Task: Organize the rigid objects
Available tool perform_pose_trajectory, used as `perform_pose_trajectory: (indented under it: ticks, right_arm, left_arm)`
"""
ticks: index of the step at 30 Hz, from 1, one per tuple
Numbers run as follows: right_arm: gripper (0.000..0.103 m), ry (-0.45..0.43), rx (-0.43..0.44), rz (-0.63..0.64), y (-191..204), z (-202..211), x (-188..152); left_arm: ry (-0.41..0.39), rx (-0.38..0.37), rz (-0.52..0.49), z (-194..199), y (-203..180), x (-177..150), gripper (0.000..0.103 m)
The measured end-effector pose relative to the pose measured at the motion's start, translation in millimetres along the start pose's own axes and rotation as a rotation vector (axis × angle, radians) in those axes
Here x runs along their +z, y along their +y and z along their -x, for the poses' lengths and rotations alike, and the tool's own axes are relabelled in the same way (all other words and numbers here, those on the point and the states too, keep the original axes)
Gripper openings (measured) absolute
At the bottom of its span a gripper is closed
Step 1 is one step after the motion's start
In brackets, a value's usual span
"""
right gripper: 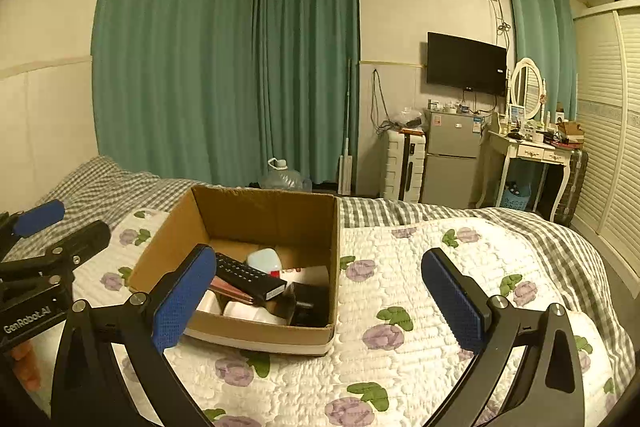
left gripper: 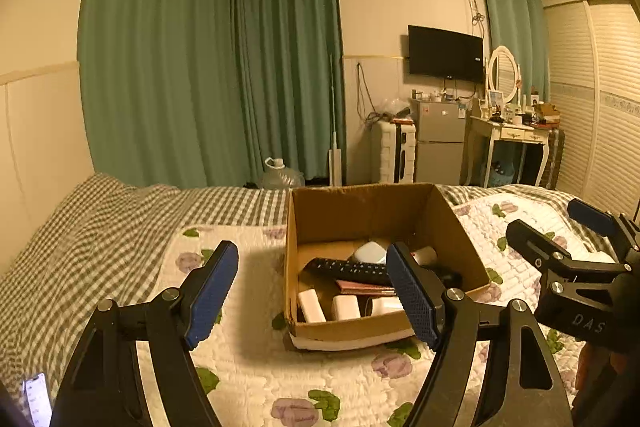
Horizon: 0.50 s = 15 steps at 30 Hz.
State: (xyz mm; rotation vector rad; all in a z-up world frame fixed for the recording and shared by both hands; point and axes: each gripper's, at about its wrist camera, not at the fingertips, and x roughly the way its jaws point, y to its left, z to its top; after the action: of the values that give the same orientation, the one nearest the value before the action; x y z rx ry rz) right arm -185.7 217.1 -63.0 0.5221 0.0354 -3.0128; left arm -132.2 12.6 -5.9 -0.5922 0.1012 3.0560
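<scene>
Left gripper (left gripper: 316, 293) held level, jaws spread wide and empty, right gripper (right gripper: 320, 301) likewise spread, held alongside.

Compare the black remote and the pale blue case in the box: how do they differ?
The black remote is long, slim and dark with rows of buttons; the pale blue case is short, rounded and plain. The remote lies diagonally on top of other items; the case sits behind it, nearer the back wall. Both are inside the cardboard box, not gripped.
</scene>
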Motion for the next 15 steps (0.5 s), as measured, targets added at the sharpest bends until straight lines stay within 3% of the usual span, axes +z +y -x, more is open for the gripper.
perform_pose_trajectory:
  ticks: [15]
  right_arm:
    - [0.103, 0.001, -0.002, 0.016, 1.1, 2.3, -0.1]
  left_arm:
    - [-0.007, 0.000, 0.002, 8.7, 3.7, 0.0, 0.079]
